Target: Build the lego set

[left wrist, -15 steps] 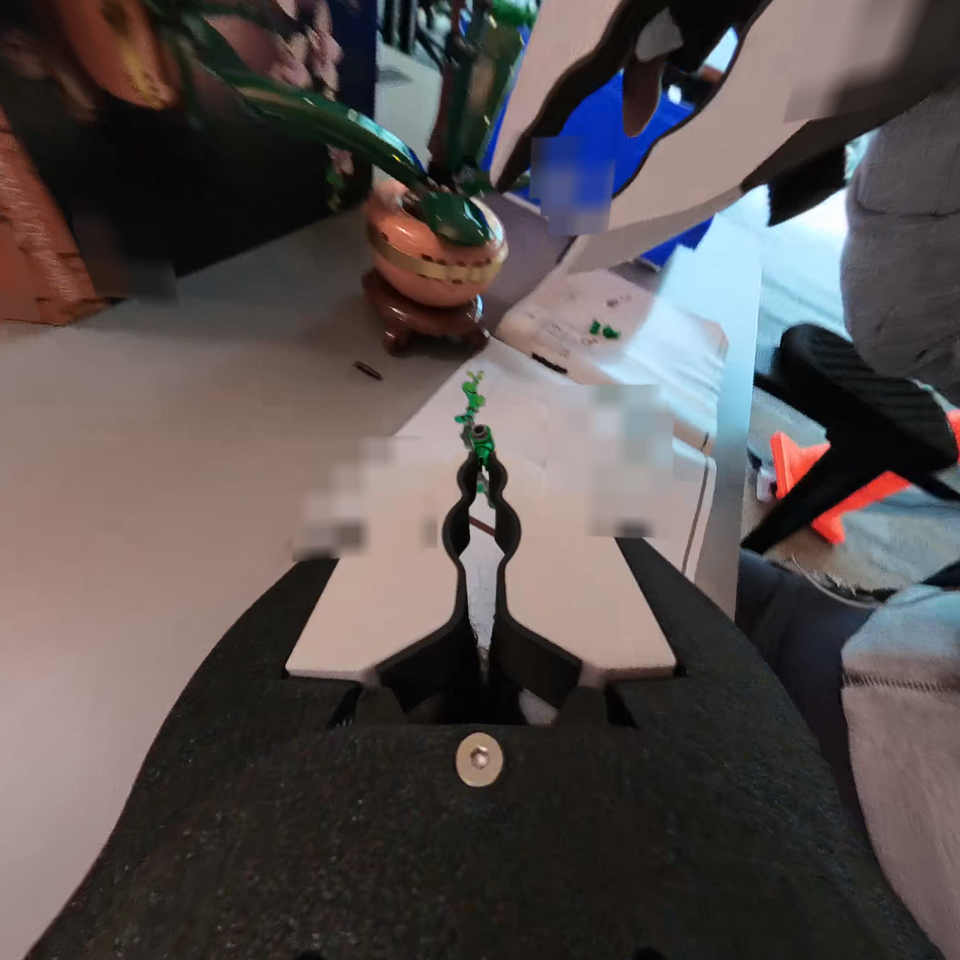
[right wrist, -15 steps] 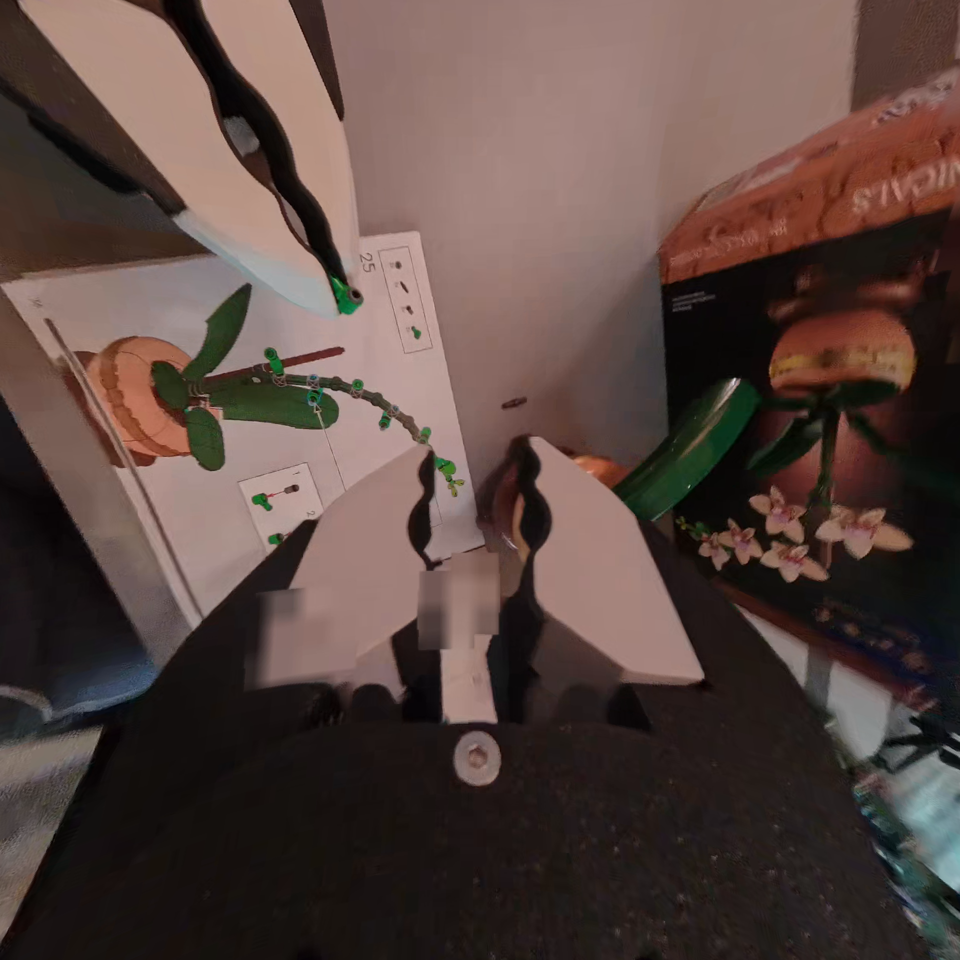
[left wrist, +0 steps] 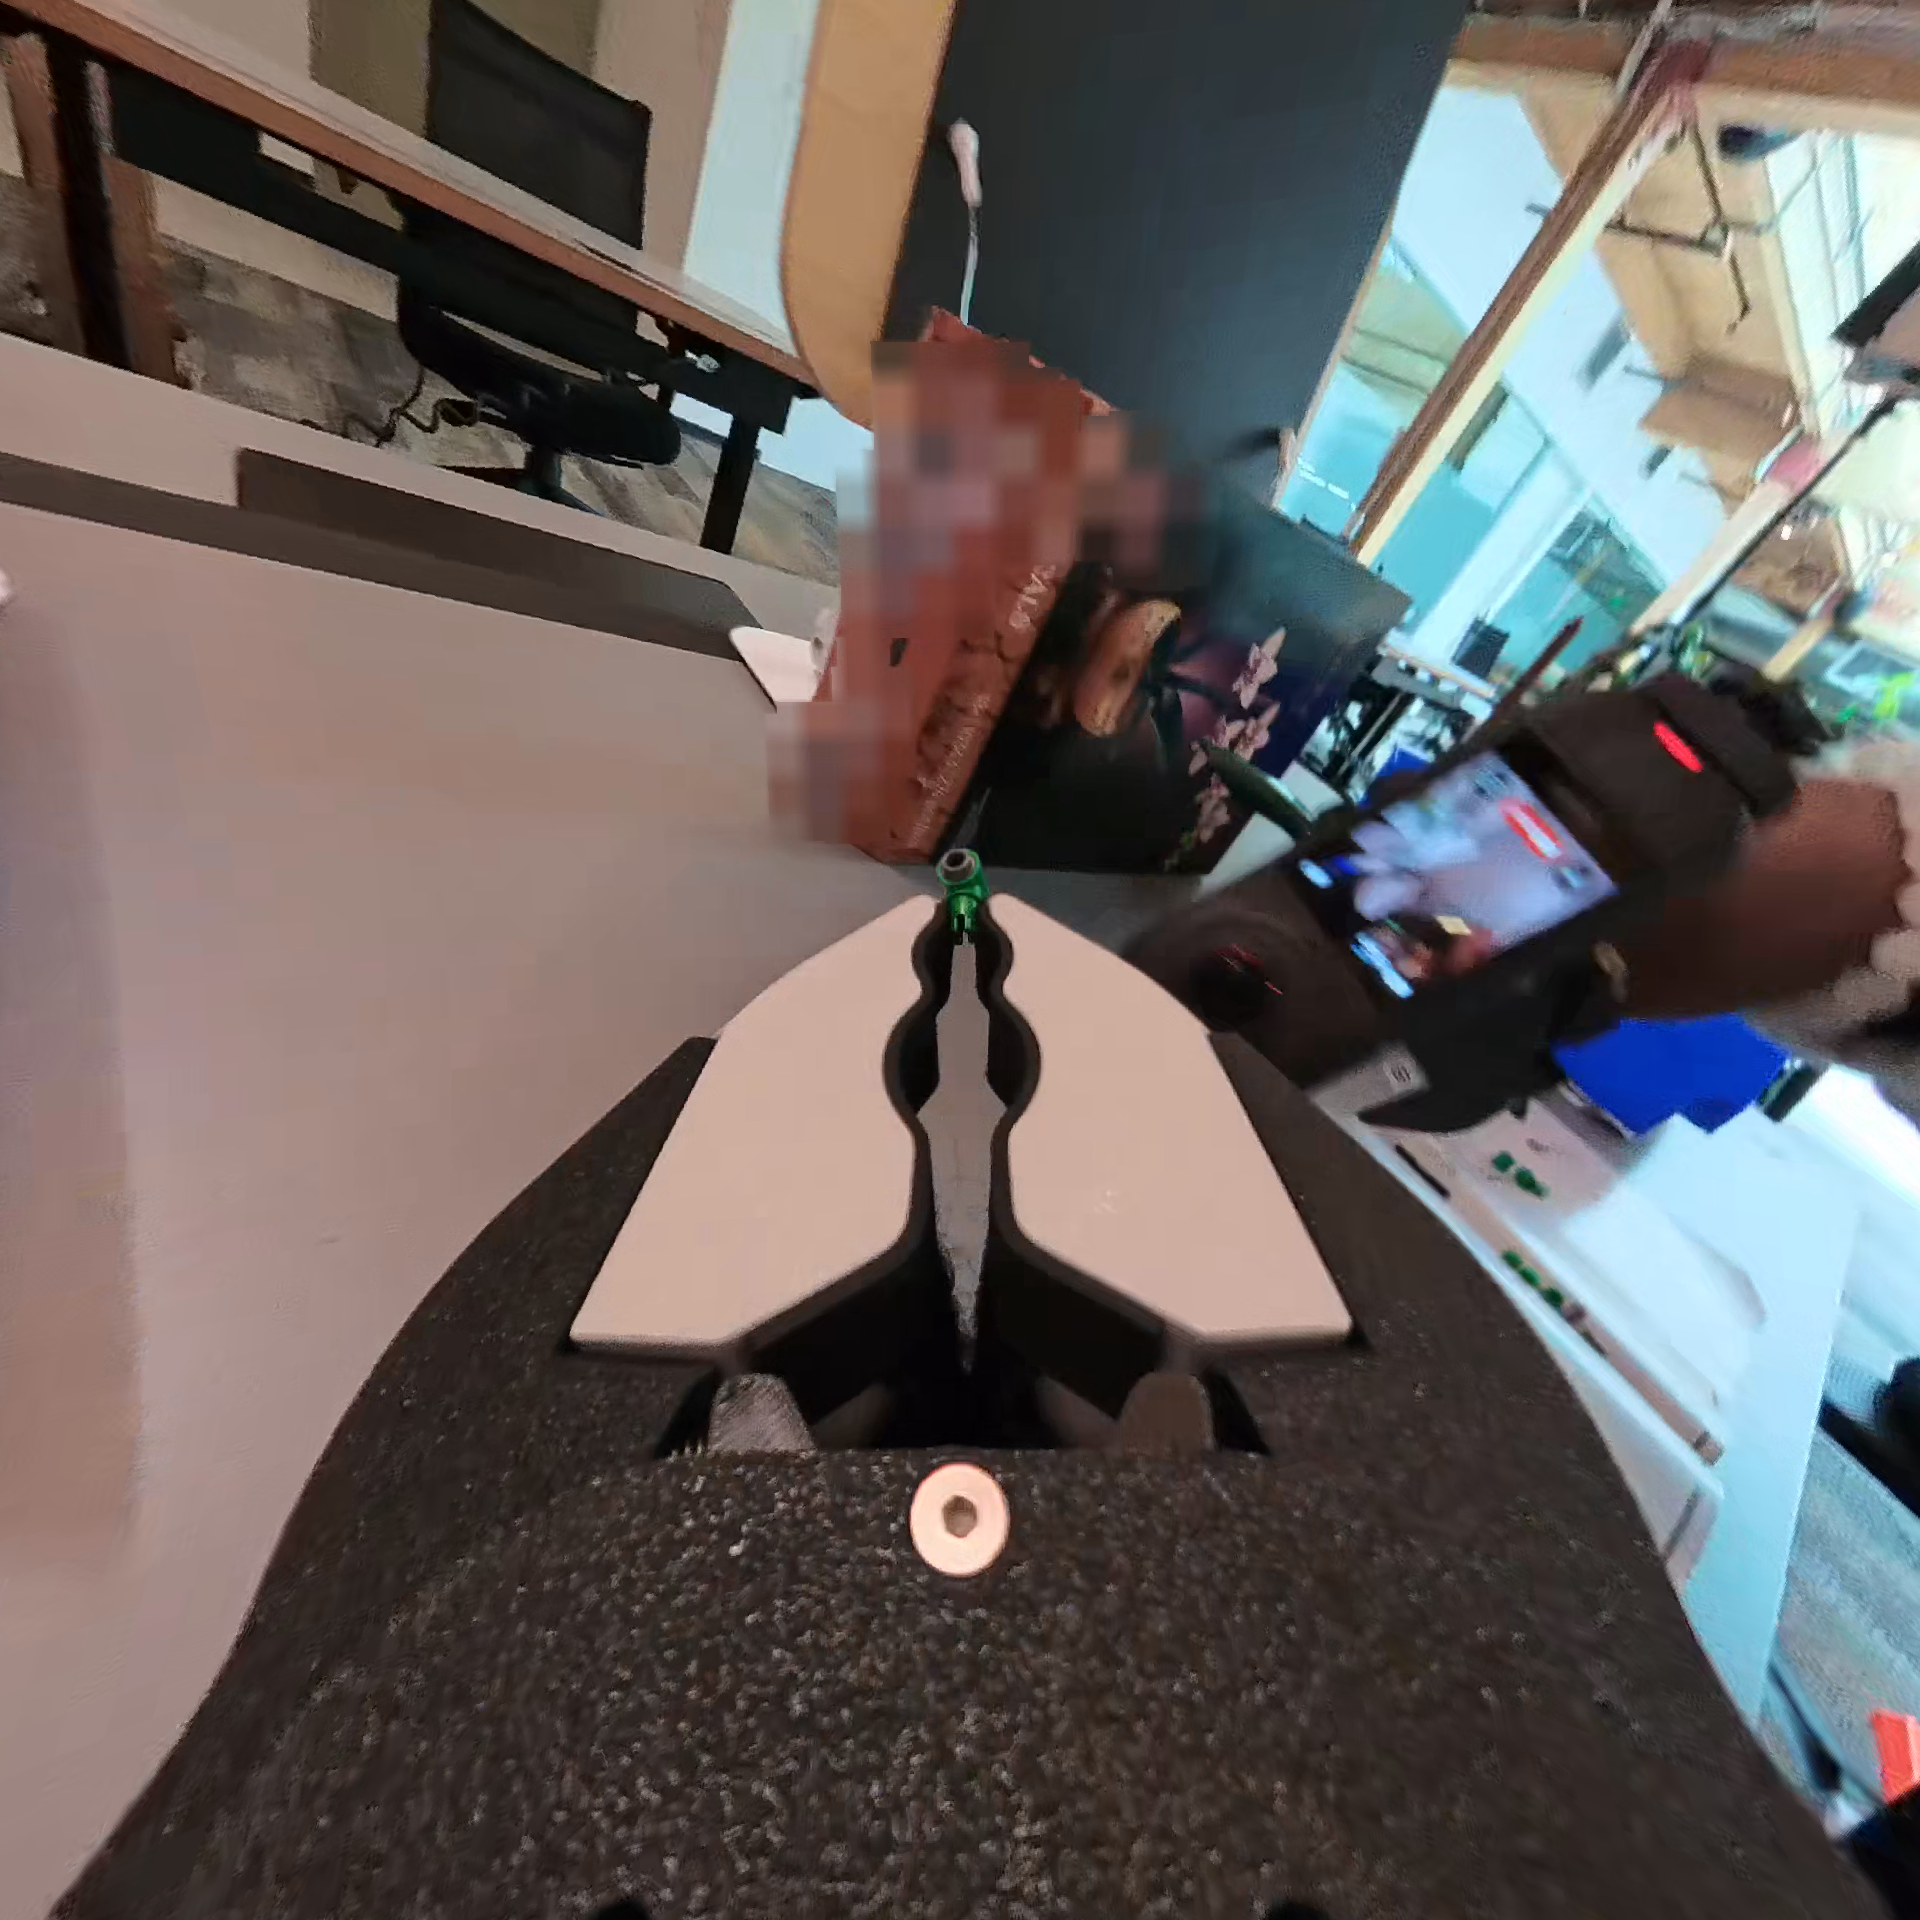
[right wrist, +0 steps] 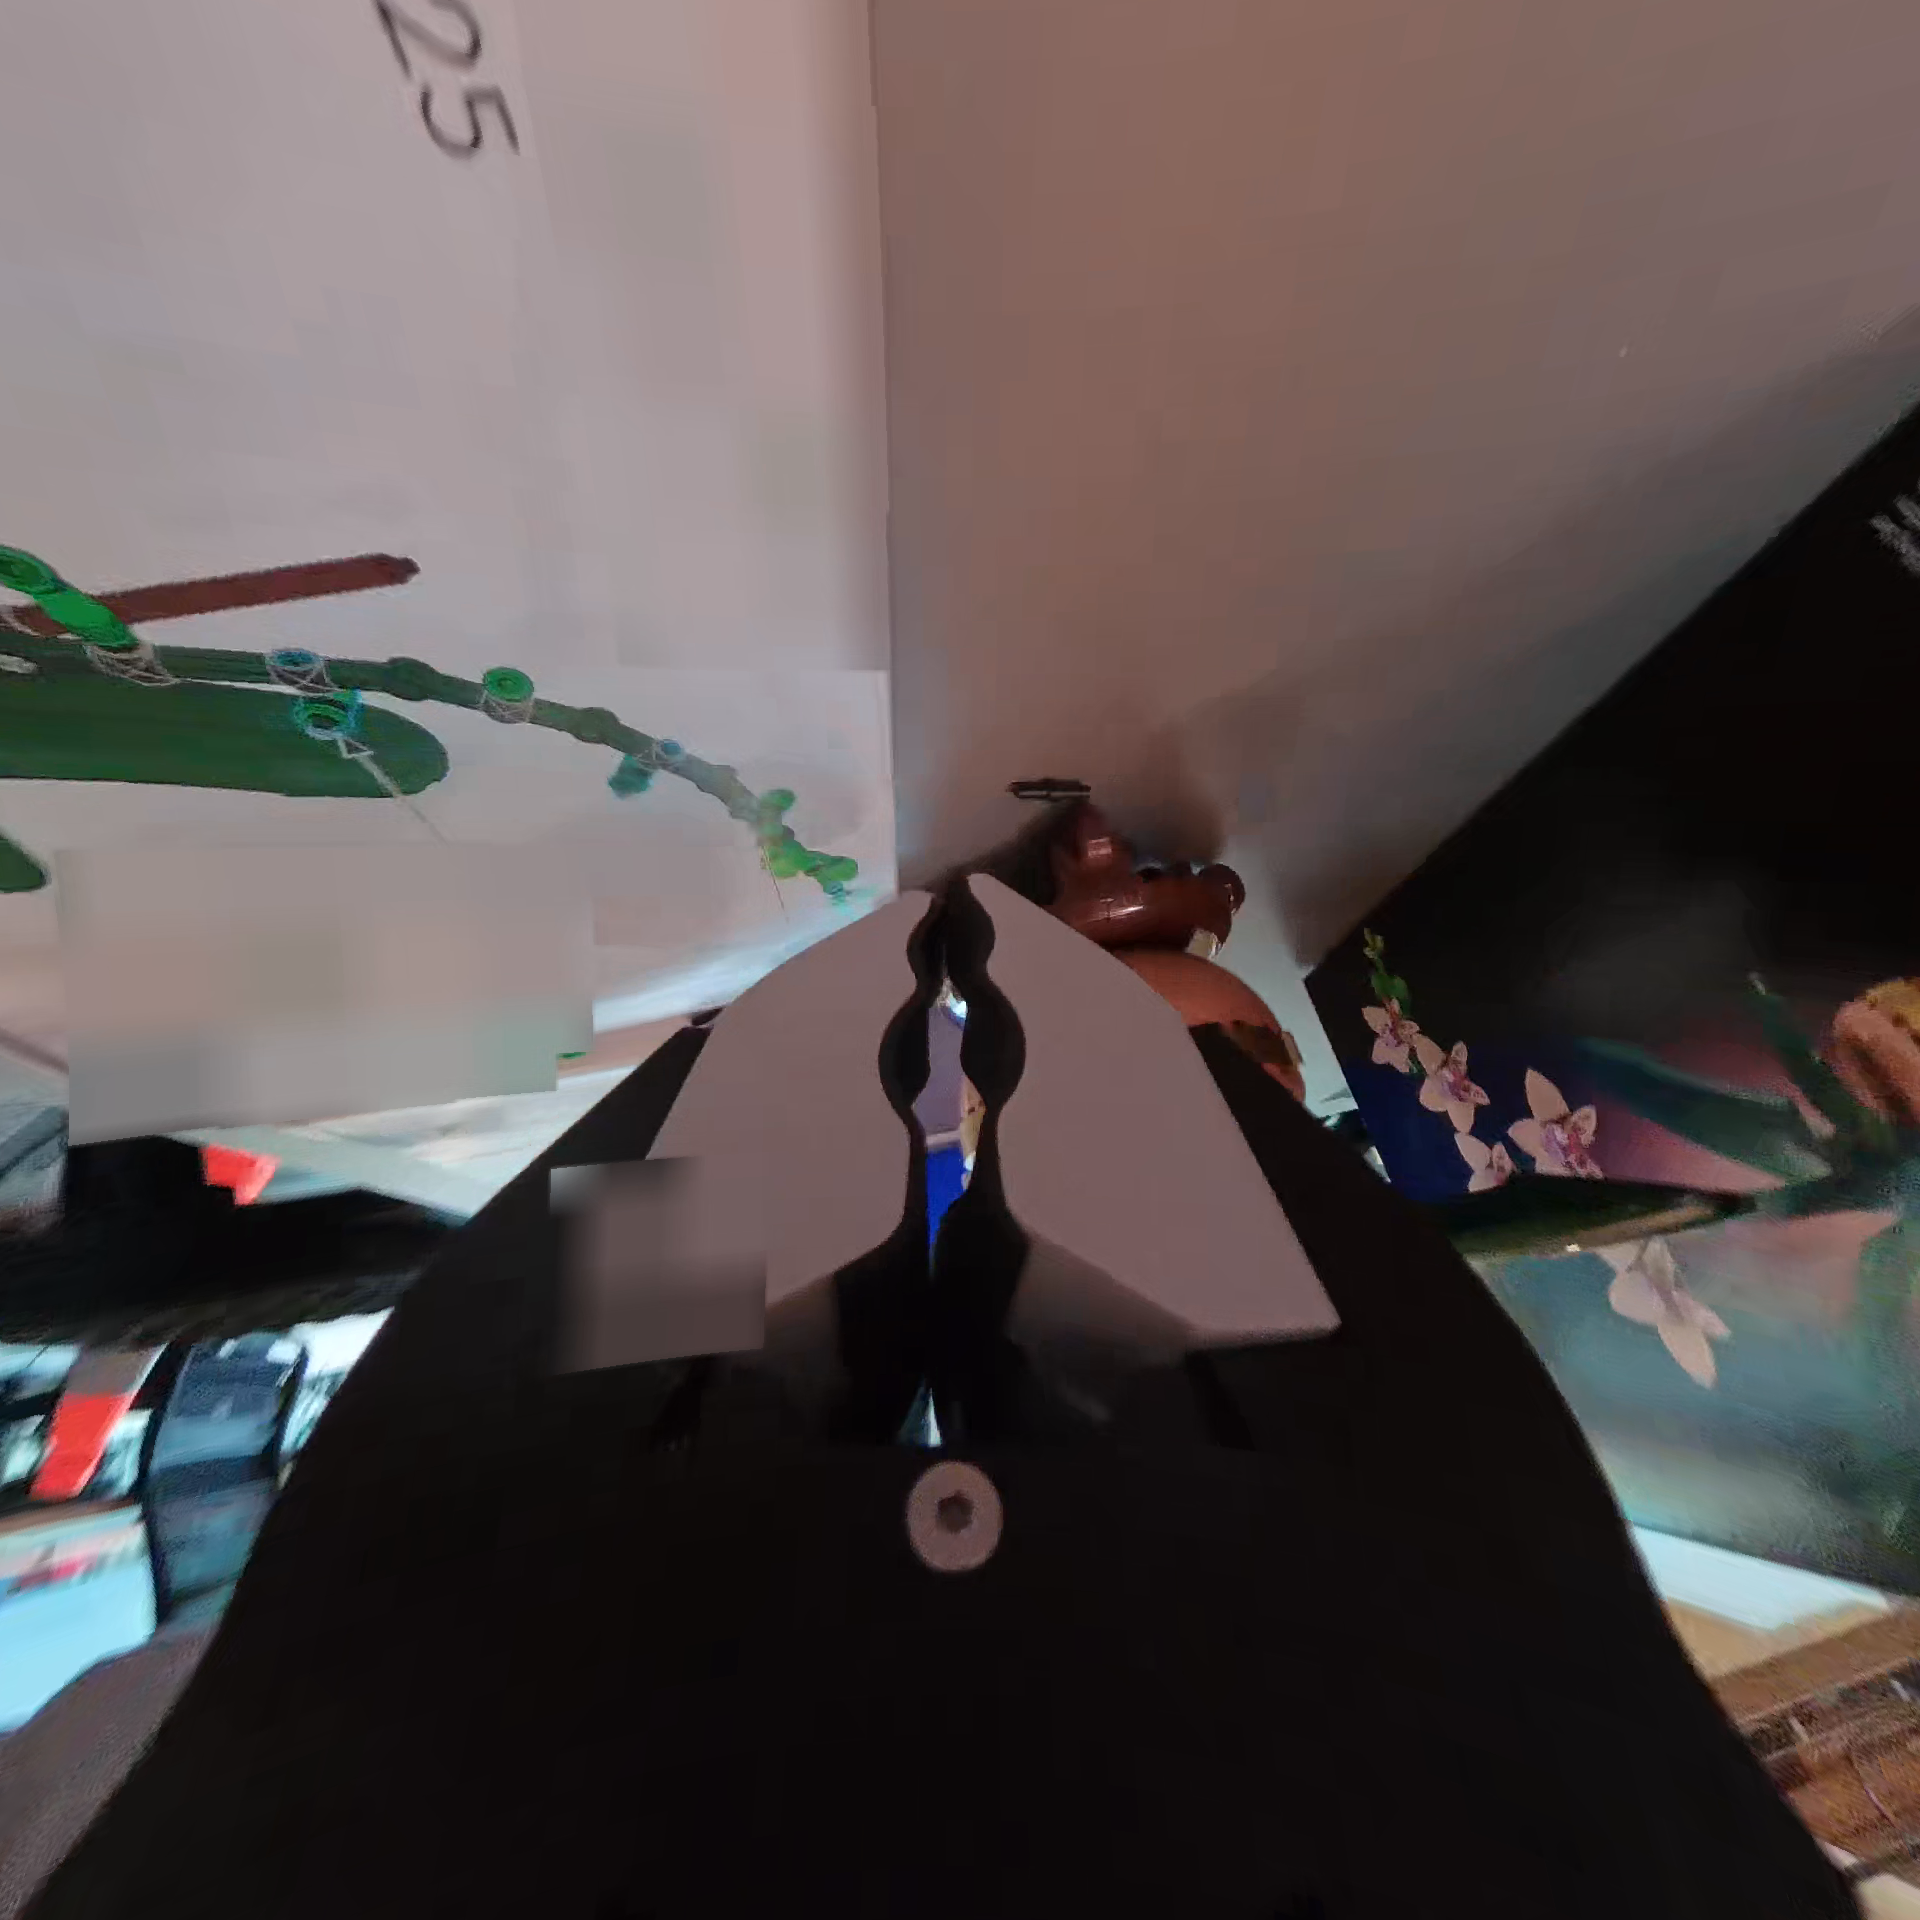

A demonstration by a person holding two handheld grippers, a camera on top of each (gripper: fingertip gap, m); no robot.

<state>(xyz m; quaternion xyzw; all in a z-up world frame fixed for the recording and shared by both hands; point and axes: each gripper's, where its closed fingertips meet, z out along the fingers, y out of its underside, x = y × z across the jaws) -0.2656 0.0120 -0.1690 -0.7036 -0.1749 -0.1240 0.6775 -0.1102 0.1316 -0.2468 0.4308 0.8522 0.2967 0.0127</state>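
Left tool [left wrist: 964, 928] clamped on a small green brick connector [left wrist: 962, 894], its grey-holed end poking out past the tips at 12 o'clock. Beyond it, a dark box printed with orchids [left wrist: 1143, 717] stands on the grey counter [left wrist: 364, 831].

Right tool [right wrist: 951, 914] with tips together, nothing visible between them. At its 1 o'clock, just beside the tips, the brown stand [right wrist: 1143, 894] of a brick-built pot. Instruction booklet [right wrist: 416, 416] lies at 10 o'clock. A small dark pin [right wrist: 1049, 790] lies on the counter at 12 o'clock.
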